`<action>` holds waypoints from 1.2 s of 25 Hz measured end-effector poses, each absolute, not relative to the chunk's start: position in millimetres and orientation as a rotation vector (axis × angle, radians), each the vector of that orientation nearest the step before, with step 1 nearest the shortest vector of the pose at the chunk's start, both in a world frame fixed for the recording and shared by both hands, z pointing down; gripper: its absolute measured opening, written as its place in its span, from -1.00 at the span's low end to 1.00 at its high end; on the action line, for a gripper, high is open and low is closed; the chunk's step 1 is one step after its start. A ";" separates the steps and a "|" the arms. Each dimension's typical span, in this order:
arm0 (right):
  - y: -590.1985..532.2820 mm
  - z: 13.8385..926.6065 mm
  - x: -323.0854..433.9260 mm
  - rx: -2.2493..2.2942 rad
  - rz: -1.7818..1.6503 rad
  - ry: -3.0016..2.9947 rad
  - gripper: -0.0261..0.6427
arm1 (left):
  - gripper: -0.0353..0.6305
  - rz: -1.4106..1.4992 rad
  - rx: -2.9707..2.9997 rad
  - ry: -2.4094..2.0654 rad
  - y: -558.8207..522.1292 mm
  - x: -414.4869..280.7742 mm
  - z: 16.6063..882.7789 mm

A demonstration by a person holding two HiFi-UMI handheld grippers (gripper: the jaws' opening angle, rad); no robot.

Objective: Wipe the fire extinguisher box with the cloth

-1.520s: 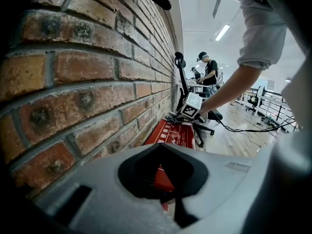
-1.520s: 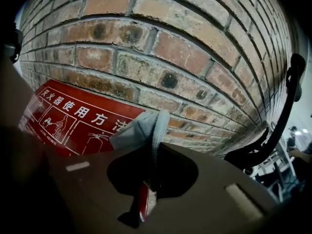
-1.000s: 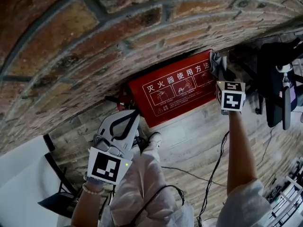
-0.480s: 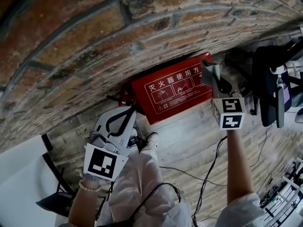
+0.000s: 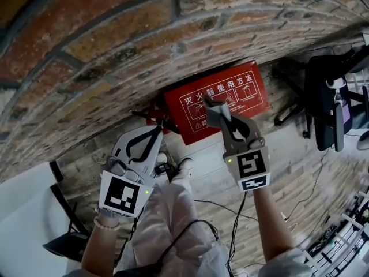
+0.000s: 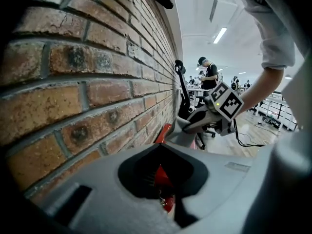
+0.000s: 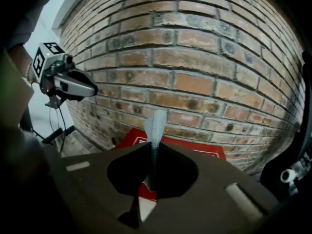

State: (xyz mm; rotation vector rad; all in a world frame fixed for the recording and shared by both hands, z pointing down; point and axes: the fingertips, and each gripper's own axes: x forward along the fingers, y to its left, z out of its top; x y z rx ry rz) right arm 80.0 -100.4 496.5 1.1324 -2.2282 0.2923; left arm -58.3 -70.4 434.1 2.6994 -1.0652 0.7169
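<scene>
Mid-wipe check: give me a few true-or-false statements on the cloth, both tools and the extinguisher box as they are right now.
1. The right tool is shut on the cloth. True.
2. The left tool is pressing a second cloth onto the box. False: its jaws are together with no cloth between them, and it is off the left end of the fire extinguisher box.
3. The box sits at the foot of the brick wall. True.
4. The box is blue with no markings. False: it is red, with white lettering and pictograms on its face.
</scene>
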 end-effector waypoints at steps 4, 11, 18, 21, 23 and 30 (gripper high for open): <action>-63.4 507.1 35.3 0.991 0.314 -2.280 -0.87 | -0.90 0.722 2.702 -1.057 -63.0 -60.8 434.8; -26.4 544.4 4.7 0.861 0.362 -2.260 -0.87 | -0.90 0.723 2.703 -1.051 -55.6 -63.9 435.9; -24.2 581.7 -1.3 0.816 0.330 -2.184 -0.87 | -0.90 0.731 2.703 -1.047 -50.5 -66.0 438.3; -28.3 594.0 0.6 0.831 0.323 -2.150 -0.87 | -0.90 0.737 2.707 -1.039 -49.4 -65.4 440.1; -29.1 601.3 1.6 0.829 0.315 -2.129 -0.87 | -0.90 0.736 2.707 -1.037 -48.9 -65.0 441.2; -29.5 608.3 3.2 0.833 0.306 -2.118 -0.87 | -0.90 0.734 2.709 -1.024 -48.2 -62.7 442.8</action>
